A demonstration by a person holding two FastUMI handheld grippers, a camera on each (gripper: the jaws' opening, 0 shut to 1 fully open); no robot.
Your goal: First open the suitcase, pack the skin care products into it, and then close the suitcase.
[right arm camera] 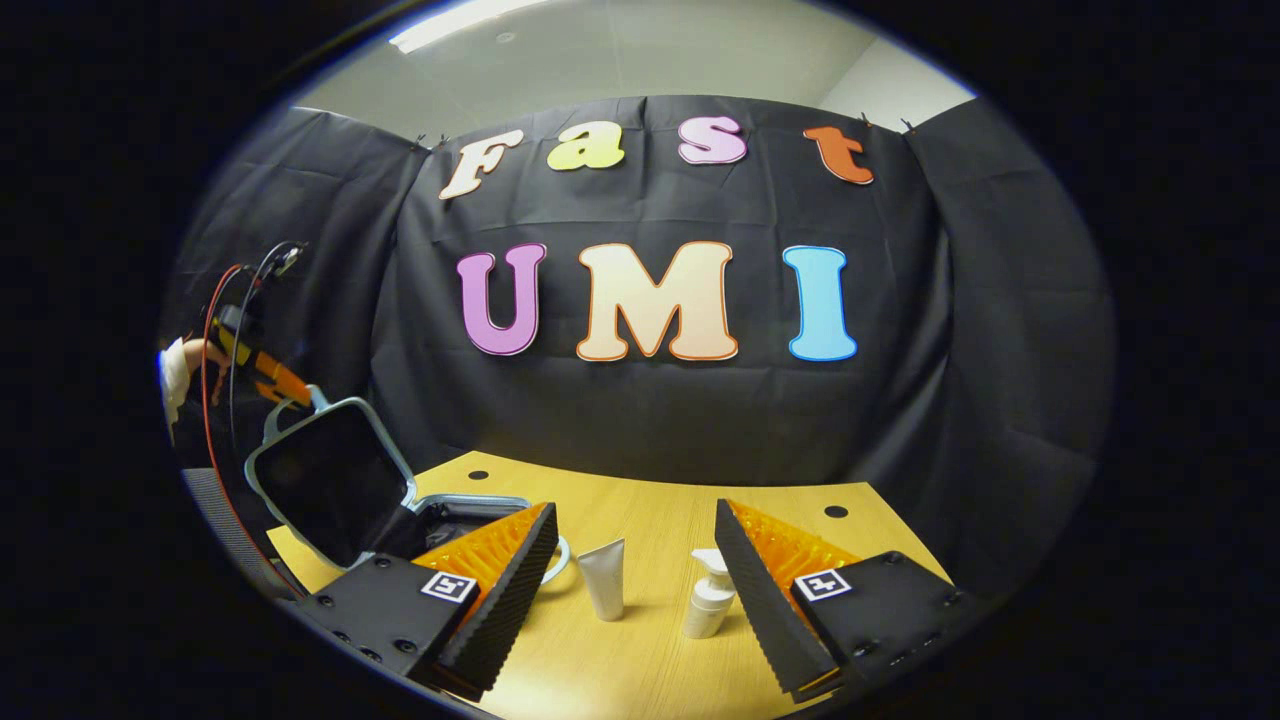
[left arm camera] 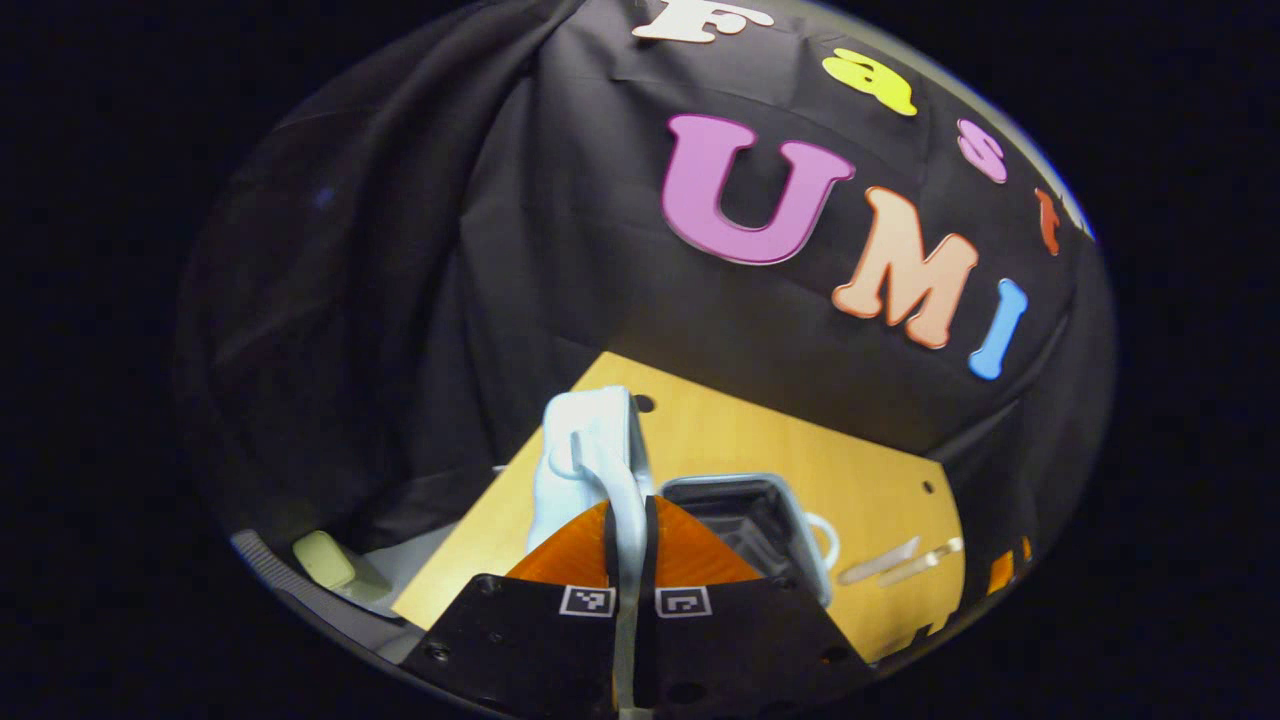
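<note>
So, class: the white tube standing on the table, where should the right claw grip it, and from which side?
Grip the tube across its upper body, coming in level from the front. It stands upright on its cap, clear of the pump bottle, and the open right claw already faces it.

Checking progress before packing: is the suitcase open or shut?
Open: the suitcase lid stands raised, held by the left gripper.

A wooden table [right arm camera: 640, 660] with small dark holes [right arm camera: 835, 511] stands before black cloth [right arm camera: 640, 420]. Above it, pale ceiling [right arm camera: 640, 50] and a light [right arm camera: 470, 20].
</note>
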